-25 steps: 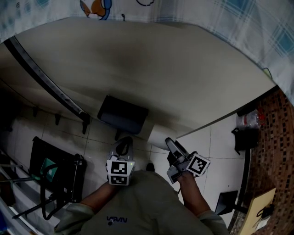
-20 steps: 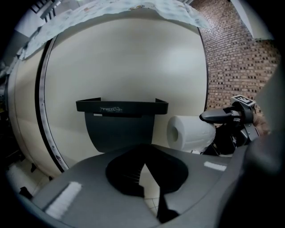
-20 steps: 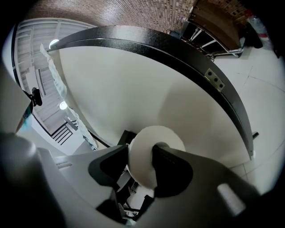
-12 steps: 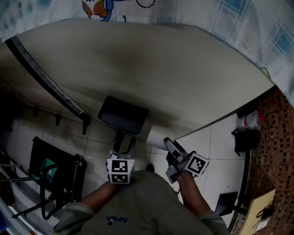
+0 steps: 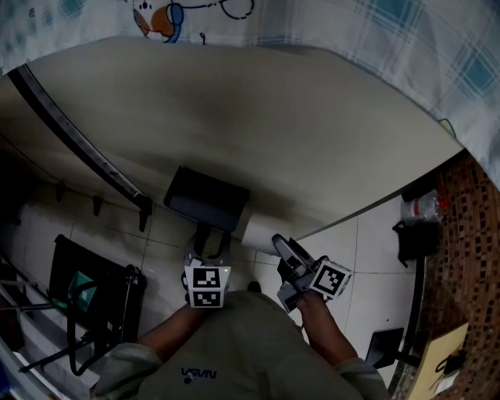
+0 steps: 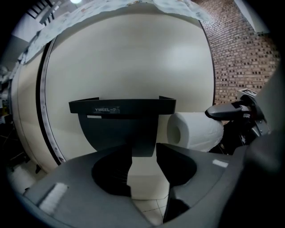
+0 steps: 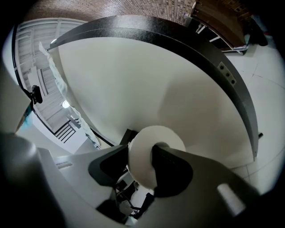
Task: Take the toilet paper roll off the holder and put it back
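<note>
A black wall-mounted holder [image 5: 207, 198] [image 6: 122, 107] hangs on the cream wall. Just right of it is the white toilet paper roll [image 5: 258, 231] [image 6: 196, 130], held off the holder. My right gripper [image 5: 278, 245] [image 7: 140, 164] is shut on the roll [image 7: 143, 149]; one finger sits at the core hole and the other behind the roll's side. My left gripper [image 5: 206, 251] [image 6: 143, 163] is just below the holder's stem. Its jaws are opening, with nothing pressed between them.
A black rail [image 5: 78, 141] runs diagonally across the cream wall. A black wire rack [image 5: 98, 301] stands on the tiled floor at the left. A brick wall [image 5: 469, 234] and a small black shelf with a bottle [image 5: 420, 207] are at the right. Patterned cloth [image 5: 328, 23] hangs above.
The left gripper's jaws have gone from shut to apart below the holder. The right gripper has carried the roll slightly up and left, nearer the holder.
</note>
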Demonstrator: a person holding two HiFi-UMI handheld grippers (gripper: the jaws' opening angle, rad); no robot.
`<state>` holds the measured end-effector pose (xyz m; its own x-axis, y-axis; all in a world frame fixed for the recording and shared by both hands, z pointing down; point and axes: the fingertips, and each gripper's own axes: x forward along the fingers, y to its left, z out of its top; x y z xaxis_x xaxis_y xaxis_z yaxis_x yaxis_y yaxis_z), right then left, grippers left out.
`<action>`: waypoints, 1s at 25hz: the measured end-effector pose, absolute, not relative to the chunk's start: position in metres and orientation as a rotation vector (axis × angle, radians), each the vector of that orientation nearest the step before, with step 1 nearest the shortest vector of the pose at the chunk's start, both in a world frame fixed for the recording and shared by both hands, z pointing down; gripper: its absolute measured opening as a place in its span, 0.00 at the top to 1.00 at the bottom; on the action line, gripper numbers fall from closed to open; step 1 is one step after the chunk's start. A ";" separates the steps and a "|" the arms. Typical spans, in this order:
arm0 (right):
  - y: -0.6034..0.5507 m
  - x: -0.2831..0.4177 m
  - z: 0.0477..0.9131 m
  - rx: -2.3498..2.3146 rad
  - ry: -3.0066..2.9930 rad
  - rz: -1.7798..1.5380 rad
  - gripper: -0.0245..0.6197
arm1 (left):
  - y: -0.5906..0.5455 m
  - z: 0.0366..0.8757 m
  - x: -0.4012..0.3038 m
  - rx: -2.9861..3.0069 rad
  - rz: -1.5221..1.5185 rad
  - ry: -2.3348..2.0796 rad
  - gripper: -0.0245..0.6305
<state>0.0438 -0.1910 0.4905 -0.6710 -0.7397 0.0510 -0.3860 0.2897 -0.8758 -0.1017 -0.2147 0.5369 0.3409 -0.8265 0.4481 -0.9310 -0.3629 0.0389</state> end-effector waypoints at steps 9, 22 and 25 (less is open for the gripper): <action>-0.195 0.035 0.495 -0.997 2.216 -1.367 0.70 | -0.217 0.541 -0.101 2.271 0.538 -1.561 0.67; -0.202 0.026 0.496 -0.948 2.219 -1.395 0.70 | -0.212 0.540 -0.111 2.230 0.556 -1.607 0.64; -0.204 0.022 0.496 -0.928 2.218 -1.403 0.70 | -0.207 0.539 -0.113 2.232 0.554 -1.605 0.64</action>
